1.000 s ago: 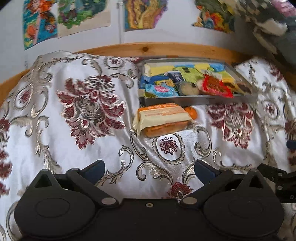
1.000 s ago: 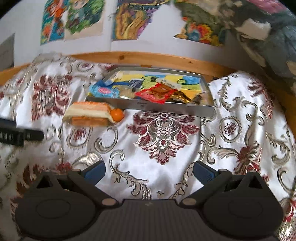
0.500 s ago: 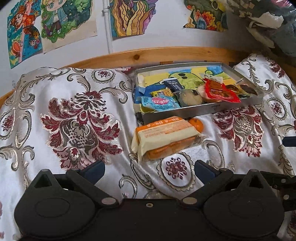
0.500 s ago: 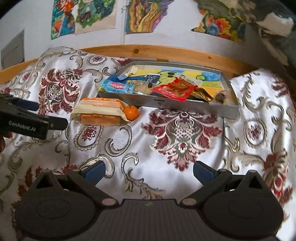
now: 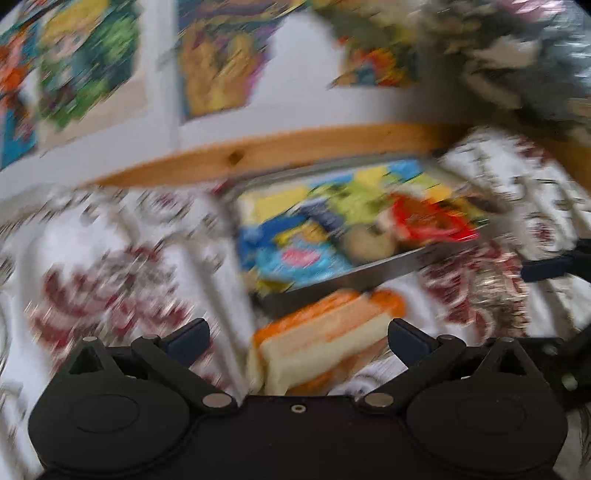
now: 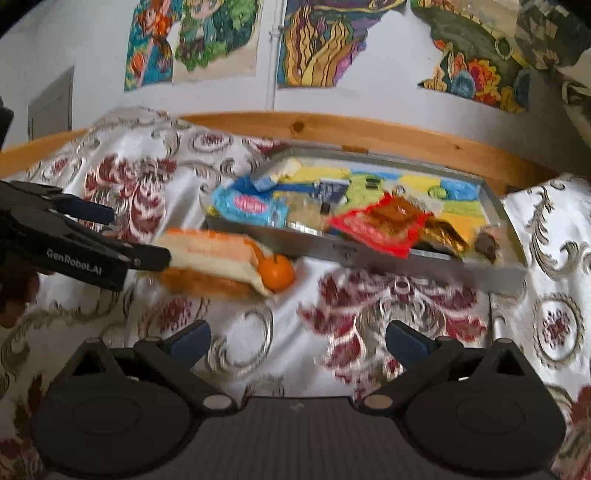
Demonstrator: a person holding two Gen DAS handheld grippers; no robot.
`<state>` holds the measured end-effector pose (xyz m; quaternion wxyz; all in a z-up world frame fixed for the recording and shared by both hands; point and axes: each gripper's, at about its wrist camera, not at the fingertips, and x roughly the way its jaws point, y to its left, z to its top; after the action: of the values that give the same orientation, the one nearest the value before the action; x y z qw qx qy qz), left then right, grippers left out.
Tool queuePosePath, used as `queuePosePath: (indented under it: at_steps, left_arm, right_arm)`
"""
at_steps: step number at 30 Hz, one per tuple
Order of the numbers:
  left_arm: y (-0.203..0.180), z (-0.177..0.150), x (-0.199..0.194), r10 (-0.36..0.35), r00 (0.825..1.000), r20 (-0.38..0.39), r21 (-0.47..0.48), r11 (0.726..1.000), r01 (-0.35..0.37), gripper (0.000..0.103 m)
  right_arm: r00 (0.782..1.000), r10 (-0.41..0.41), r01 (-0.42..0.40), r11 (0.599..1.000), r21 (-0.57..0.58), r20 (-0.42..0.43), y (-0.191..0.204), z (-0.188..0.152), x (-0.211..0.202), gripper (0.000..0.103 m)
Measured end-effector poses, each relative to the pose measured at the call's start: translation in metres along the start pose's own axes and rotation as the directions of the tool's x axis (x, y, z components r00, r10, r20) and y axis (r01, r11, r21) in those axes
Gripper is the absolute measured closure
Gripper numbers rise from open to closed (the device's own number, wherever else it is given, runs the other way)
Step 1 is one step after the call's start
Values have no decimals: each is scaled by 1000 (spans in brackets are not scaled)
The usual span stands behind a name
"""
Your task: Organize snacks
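An orange-and-cream snack pack (image 6: 212,258) lies on the patterned cloth in front of a grey metal tray (image 6: 369,255) that holds several snack packets. A small orange fruit (image 6: 279,272) touches the pack's right end. My left gripper (image 6: 122,236) is open at the pack's left end. The left wrist view is blurred by motion; there the pack (image 5: 321,343) sits between the spread fingers of the left gripper (image 5: 297,338), below the tray (image 5: 369,274). My right gripper (image 6: 297,341) is open above bare cloth, short of the tray, with nothing between its fingers.
A wooden rail (image 6: 369,129) runs behind the tray, under a white wall with coloured drawings (image 6: 317,40). The white, red and gold cloth (image 6: 129,173) covers the whole surface. Patterned fabric (image 6: 554,33) hangs at the upper right.
My left gripper has moved quickly forward, so the pack now lies between its open fingers. My right gripper has come closer to the tray. The snacks have not moved.
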<state>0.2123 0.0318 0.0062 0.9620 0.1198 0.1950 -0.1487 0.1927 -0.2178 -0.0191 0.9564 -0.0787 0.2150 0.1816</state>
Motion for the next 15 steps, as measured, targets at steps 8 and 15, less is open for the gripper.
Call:
queuePosePath:
  at_steps: [8, 15]
  left_arm:
    - [-2, -8, 28, -59, 998, -22, 92, 994, 60, 1]
    - [2, -14, 42, -55, 998, -38, 111, 992, 58, 1]
  right_arm:
    - [997, 74, -74, 997, 29, 0, -19, 17, 26, 11]
    - [998, 60, -59, 996, 69, -16, -16, 12, 54, 20]
